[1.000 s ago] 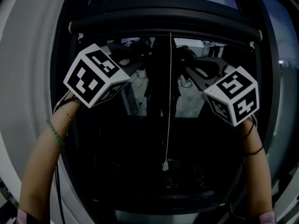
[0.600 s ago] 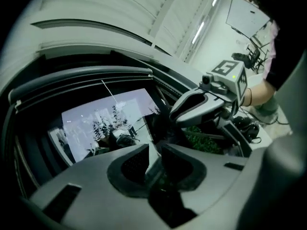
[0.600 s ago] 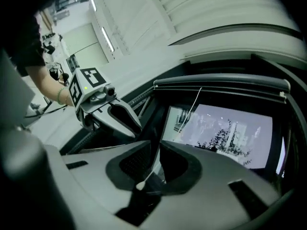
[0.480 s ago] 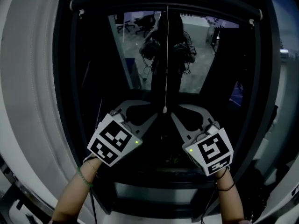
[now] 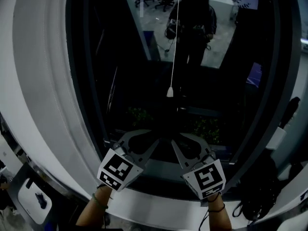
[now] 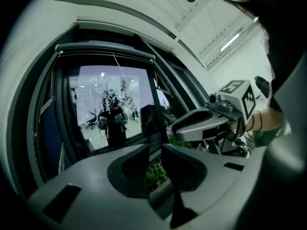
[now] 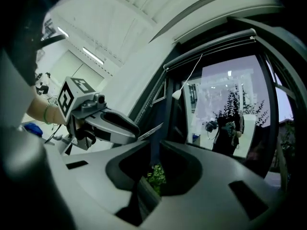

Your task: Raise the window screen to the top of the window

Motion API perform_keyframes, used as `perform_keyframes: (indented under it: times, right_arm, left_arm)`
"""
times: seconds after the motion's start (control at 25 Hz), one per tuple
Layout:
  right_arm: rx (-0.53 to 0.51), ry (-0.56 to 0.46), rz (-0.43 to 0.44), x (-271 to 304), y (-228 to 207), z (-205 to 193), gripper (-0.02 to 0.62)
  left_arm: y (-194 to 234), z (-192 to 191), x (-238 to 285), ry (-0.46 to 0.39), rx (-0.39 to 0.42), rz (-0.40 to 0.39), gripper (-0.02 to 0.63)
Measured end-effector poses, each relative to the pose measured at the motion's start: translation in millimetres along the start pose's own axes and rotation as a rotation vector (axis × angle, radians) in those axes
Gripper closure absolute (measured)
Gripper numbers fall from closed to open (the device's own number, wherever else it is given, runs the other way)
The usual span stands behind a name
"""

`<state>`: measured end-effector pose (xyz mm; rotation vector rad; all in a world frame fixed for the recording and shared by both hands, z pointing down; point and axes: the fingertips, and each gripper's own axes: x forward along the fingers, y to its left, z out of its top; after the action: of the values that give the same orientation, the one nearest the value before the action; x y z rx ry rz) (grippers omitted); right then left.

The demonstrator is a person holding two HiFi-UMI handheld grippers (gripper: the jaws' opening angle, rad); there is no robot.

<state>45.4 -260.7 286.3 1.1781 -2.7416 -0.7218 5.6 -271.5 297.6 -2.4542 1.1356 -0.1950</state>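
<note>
Left claw (image 6: pixel 153 150) and right claw (image 7: pixel 154 145) narrow, empty; only their views show window screen (image 6: pixel 105 52) raised

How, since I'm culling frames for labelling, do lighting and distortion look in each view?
Head view: underexposed, the window glass carries a dim standing figure, and fisheye bows the window frame. Left gripper view: backlit by the bright glass, with the left gripper dark and soft. Right gripper view: likewise backlit, the right gripper shadowed, edges warped.

Head view faces the window (image 5: pixel 120 81) from above — both gripper views look up at it, sharing its cord (image 5: pixel 174 42).
</note>
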Motion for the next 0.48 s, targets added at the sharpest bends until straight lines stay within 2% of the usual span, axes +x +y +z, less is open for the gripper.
perform_keyframes:
  times: [0.16, 0.28, 0.48]
  right_arm:
    - [0.052, 0.056, 0.041, -12.5, 45.0, -28.9, 0.535]
    - [0.105, 0.085, 0.049, -22.9, 76.0, -37.6, 0.535]
    - [0.230, 0.128, 0.001, -40.1, 134.5, -52.0, 0.535]
  left_arm:
    - [-29.6, -47.2, -31.3, 0.072, -0.064, 0.004, 0.526]
    - [-50.2, -70.1, -60.1, 0.083, -0.152, -0.012, 0.526]
    - [-78.0, -95.8, -120.0, 0.096, -0.239, -0.033, 0.526]
